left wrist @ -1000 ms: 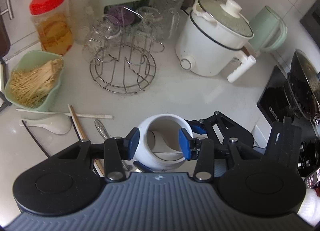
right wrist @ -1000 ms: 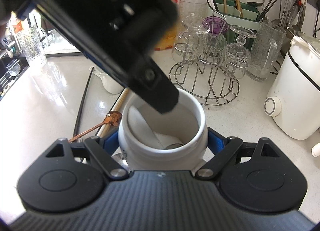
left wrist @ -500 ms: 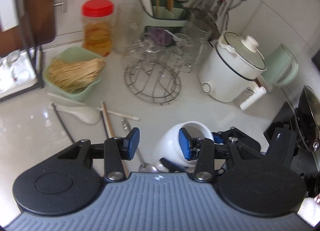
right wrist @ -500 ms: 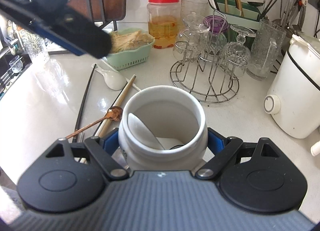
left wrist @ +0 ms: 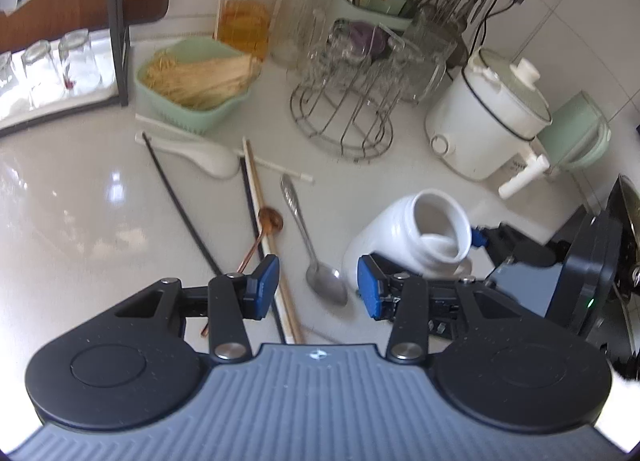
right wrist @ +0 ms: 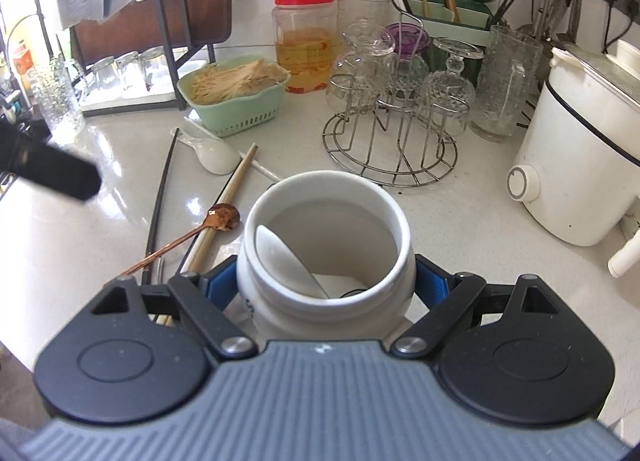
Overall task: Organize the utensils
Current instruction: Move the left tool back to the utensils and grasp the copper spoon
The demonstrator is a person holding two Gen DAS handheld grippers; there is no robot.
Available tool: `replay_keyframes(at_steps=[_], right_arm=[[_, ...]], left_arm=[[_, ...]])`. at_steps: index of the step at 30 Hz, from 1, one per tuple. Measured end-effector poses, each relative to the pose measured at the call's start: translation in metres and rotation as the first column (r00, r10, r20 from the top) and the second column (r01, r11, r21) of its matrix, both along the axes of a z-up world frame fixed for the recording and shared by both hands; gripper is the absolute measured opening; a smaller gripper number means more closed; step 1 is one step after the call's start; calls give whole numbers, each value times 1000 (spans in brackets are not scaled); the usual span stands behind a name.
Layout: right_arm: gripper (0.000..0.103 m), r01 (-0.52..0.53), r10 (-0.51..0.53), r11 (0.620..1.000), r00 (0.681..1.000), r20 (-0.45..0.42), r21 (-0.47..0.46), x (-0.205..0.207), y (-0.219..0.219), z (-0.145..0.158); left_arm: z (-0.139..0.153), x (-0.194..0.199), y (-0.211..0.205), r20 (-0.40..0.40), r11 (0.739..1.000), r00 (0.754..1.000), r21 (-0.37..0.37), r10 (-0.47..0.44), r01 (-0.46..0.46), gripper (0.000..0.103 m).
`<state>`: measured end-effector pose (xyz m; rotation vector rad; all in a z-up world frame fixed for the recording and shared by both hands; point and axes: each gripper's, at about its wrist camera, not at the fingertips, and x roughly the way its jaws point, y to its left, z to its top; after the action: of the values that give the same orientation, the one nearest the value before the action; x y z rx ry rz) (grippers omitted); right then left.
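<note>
- The right gripper (right wrist: 324, 285) stays clamped on the round white ceramic jar (right wrist: 326, 245), its blue pads pressed against the jar's sides below the rim; in the left wrist view the jar leans, mouth turned toward the cooker side; it has not shifted over the last second.
- Inside the jar a white ceramic spoon (right wrist: 286, 257) leans against the wall; so at least one utensil is already stowed.
- The left gripper (left wrist: 318, 287) has drawn back from over the jar's mouth, where it hung a second ago, and now hovers above the loose utensils; its jaws stand part open with nothing between the pads.
- Below it on the glossy white counter (left wrist: 80, 221) lie a steel spoon (left wrist: 316, 253), a copper-coloured spoon (left wrist: 264, 229), pale wooden chopsticks (left wrist: 268, 237), a thin black chopstick (left wrist: 180, 205), and farther off a second white ceramic spoon (left wrist: 200, 153) across a white chopstick (left wrist: 280, 167).
- Judged from this, the drop into the jar is finished and the next pick is starting; the steel spoon's bowl lies nearest the open jaws and looks the likely target, though that is a guess.
- Flat metal on a slick counter may skid as the pads close; much of the sorting remains.
</note>
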<state>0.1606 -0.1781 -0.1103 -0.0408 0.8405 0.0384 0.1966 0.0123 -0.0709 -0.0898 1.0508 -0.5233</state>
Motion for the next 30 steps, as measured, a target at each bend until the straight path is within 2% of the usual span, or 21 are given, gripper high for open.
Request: replay_keyframes(at_steps=[12,14,17,24,28,30], right_arm=[[91,-25,25,1000,1000,15,3,-3,-5,0],[91,-26,26,1000,999,32,-2,-6,-4,-2],[91,-38,38,999,999,32,2,-8,-4,-1],[91,-68,68,998,997,21,10,-8,-8,0],[91,-85,85,996,996,17,9,-8,-8,0],[91,-89,89,996,996,16,10,-9,-8,0]], left_arm=[[-14,-7,-13,-14,997,1000,75,15,-14,48],[-17,-7,-18,-9,998,1000,60,13,-12,48],[-21,-2,-29,-20,994,999,102,31,-28,48],[-30,14,-41,33,982,999,183,37,-43,48],[-50,34,-35,20,975,999,221,28,-31,43],[-60,44,-30,0,975,1000,224,9,-9,36]])
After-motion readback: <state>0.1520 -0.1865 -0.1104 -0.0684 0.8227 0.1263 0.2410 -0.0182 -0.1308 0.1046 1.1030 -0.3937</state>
